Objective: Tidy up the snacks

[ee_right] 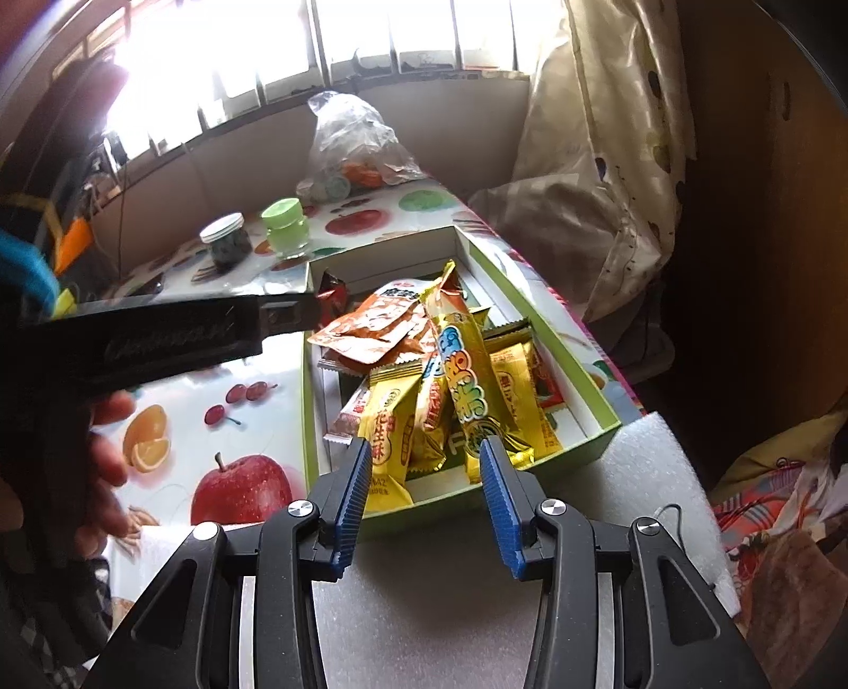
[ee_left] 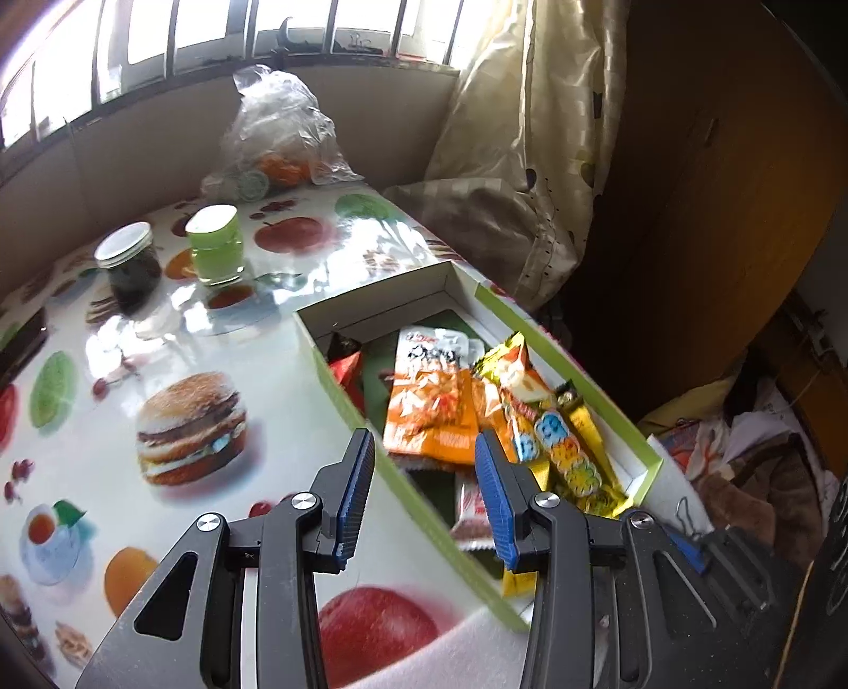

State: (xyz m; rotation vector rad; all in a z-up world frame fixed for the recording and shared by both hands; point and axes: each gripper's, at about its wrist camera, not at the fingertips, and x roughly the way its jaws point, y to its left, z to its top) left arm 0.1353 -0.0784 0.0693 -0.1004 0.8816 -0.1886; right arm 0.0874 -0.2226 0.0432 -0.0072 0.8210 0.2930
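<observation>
Home: curtain [ee_left: 535, 132], barred window [ee_left: 212, 37], fruit-print tablecloth [ee_left: 175, 328].

Snack packets [ee_right: 424, 381], orange and yellow foil with one red, lie piled crosswise inside the open green-edged box [ee_right: 604, 429], crowded toward its near end.

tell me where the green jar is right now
In both wrist views the green jar stands upright on the fruit-print table, beside the dark jar with the white lid, beyond the snack box.

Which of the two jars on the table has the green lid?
The pale green jar, right of the dark-filled jar, whose lid is white.
</observation>
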